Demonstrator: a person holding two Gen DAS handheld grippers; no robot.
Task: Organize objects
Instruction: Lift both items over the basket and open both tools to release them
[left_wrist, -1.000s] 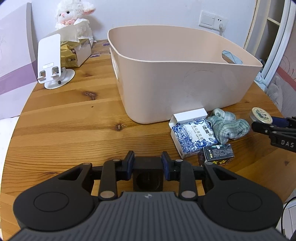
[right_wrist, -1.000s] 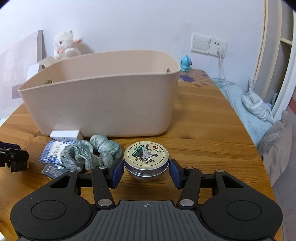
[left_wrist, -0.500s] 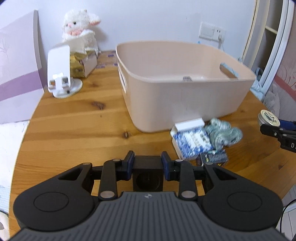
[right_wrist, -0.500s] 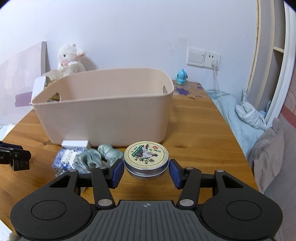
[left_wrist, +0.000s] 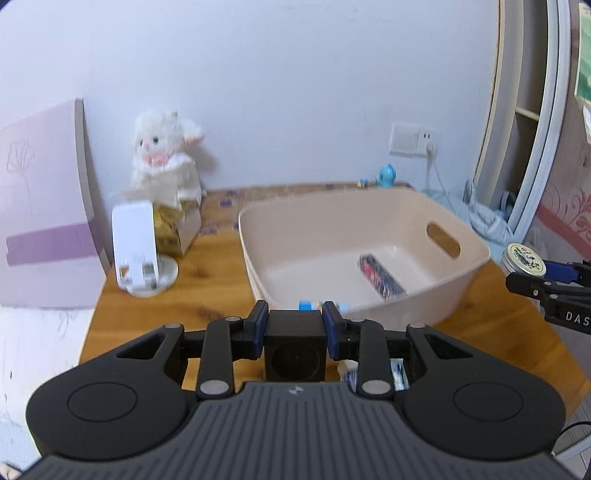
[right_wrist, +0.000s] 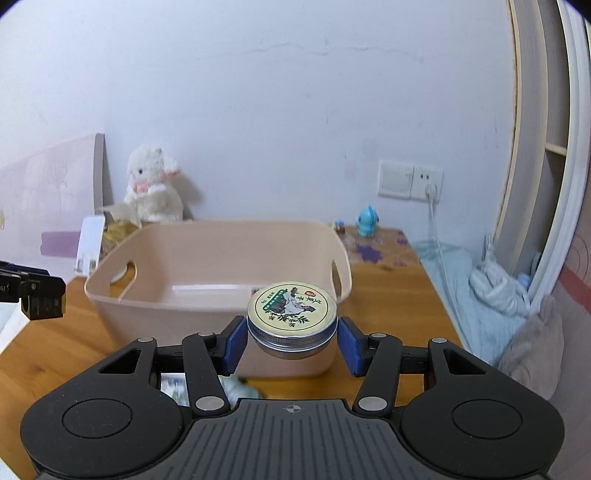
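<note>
My left gripper (left_wrist: 294, 326) is shut on a small black cube (left_wrist: 295, 343) with a round recess in its face, held above the near rim of the beige plastic bin (left_wrist: 461, 273). Inside the bin lie a dark patterned pack (left_wrist: 382, 277) and a small blue-and-white item (left_wrist: 314, 305). My right gripper (right_wrist: 291, 338) is shut on a round metal tin (right_wrist: 291, 317) with a yellow printed lid, held in front of the beige bin (right_wrist: 155, 325). The tin (left_wrist: 524, 256) and right gripper also show at the right edge of the left wrist view.
On the wooden table (left_wrist: 207, 295) stand a white phone stand (left_wrist: 138, 247), a gold box (left_wrist: 173, 232) and a white plush lamb (left_wrist: 166, 155). A blue-white box (right_wrist: 171, 387) and green cloth (right_wrist: 240, 391) lie below my right gripper. A blue figurine (right_wrist: 367, 221) sits near the wall socket (right_wrist: 410, 181).
Both grippers have risen with their loads. The views now look down into the bin over its rim, and the items on the table have dropped out of sight behind the fingers.
</note>
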